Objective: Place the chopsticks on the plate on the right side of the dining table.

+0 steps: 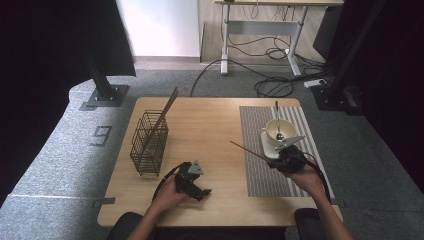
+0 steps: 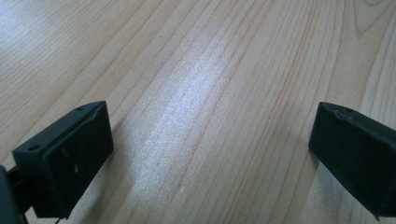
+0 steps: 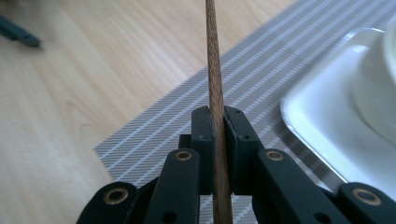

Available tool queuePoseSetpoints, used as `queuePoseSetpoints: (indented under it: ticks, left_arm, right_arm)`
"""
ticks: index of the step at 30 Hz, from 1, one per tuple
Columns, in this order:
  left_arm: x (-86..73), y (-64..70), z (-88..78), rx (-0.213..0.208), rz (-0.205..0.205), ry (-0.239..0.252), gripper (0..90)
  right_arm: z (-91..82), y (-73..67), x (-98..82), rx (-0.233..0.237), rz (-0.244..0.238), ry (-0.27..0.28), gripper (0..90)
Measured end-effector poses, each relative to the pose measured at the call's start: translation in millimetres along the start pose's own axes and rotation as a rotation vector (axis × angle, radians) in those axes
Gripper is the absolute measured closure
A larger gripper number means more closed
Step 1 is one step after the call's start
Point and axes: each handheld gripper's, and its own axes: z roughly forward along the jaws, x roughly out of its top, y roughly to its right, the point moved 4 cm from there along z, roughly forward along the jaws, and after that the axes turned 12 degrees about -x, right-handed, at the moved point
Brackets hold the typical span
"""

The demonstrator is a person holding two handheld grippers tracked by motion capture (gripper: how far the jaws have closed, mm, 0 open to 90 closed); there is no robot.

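While the right gripper (image 1: 278,161) clamps a single wooden chopstick (image 1: 249,150) between its fully closed jaws, the stick juts out long and thin to the left of the white bowl (image 1: 280,131), over the edge of the striped placemat (image 1: 255,170). That long overhang is probably the main risk: the grip sits near one end, so a quick swing could make the stick pivot or slide in the pads, and its free tip could strike the wire basket (image 1: 149,143) instead of dropping in beside the chopstick (image 1: 165,111) already leaning there. A sweep too close to the bowl could also knock the spoon (image 1: 278,122) standing in it, or nudge the white tray (image 1: 268,146) beneath.

The right hand (image 1: 306,177) is held just in front of the bowl, forearm coming in from the table's near edge, gripper pointing leftward and roughly level above the placemat. The left gripper (image 1: 202,192) rests low on the bare wooden table (image 1: 210,125), well to the left of the bowl and nearer the person, its jaws spread wide with nothing between them.
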Motion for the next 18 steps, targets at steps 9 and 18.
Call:
queuePoseSetpoints:
  ticks: [9, 18]
  left_arm:
    - [0.0, 0.1, 0.1, -0.001, -0.001, 0.001, 0.0]
    - [0.0, 0.1, 0.1, -0.001, -0.001, 0.002, 0.0]
  right_arm:
    - [6.3, 22.7, -10.4, -0.075, 0.049, -0.027, 82.7]
    - [19.7, 42.7, -20.8, -0.135, 0.091, -0.074, 82.6]
